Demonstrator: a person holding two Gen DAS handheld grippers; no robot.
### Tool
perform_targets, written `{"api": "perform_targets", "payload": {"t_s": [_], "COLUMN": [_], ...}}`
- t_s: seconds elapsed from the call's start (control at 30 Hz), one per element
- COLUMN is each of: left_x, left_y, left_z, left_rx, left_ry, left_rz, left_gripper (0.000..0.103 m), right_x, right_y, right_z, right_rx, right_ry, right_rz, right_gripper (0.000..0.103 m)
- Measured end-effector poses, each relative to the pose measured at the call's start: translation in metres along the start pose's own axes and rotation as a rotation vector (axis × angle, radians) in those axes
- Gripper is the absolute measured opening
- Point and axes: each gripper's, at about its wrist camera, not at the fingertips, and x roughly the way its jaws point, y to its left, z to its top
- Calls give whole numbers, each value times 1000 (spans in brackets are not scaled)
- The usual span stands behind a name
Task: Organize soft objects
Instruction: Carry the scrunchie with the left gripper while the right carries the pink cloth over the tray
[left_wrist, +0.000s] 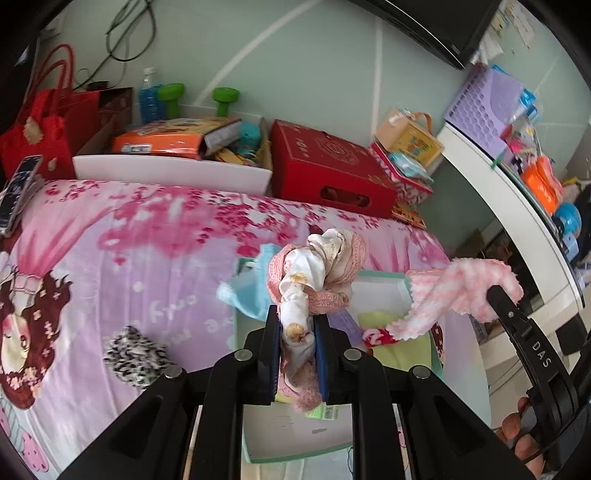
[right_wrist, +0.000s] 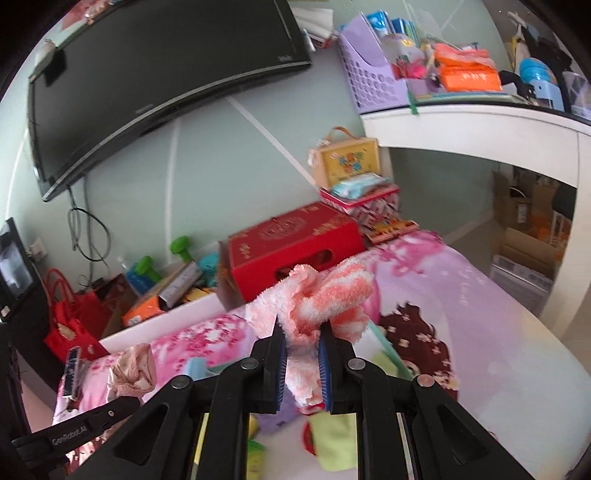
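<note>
The letters "DAS" stand in white on the black right gripper arm, at the right side of the left wrist view. The word "GenRobot.AI" stands on the black left gripper arm, at the lower left of the right wrist view. Other prints are too blurred to read.

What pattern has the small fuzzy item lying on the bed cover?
The fuzzy item has a black-and-white leopard-like spotted pattern, best seen in the left wrist view.

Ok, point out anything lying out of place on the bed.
The black-and-white spotted soft item lies alone on the pink bedspread, apart from the open box where other soft things sit. A blue cloth also hangs over that box's edge.
</note>
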Motion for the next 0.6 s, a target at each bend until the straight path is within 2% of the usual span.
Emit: {"api": "perform_targets", "payload": {"t_s": [0.27,0.43,0.6], "left_x": [30,44,56], "left_y": [-14,-16,-19], "left_z": [-7,-12,-16], "left_rx": [44,48,65], "left_ry": [31,54,68], "left_rz": [-9,-5,1], "left_gripper": [16,16,16], "right_x": [13,35,51], "right_y": [-18,-19,-25], "right_z": [-4,-15,-26], "right_rx": [26,23,43], "right_ry": [57,186,277], "right_rz": [-44,-60,-80], "right_gripper": [16,16,16]}}
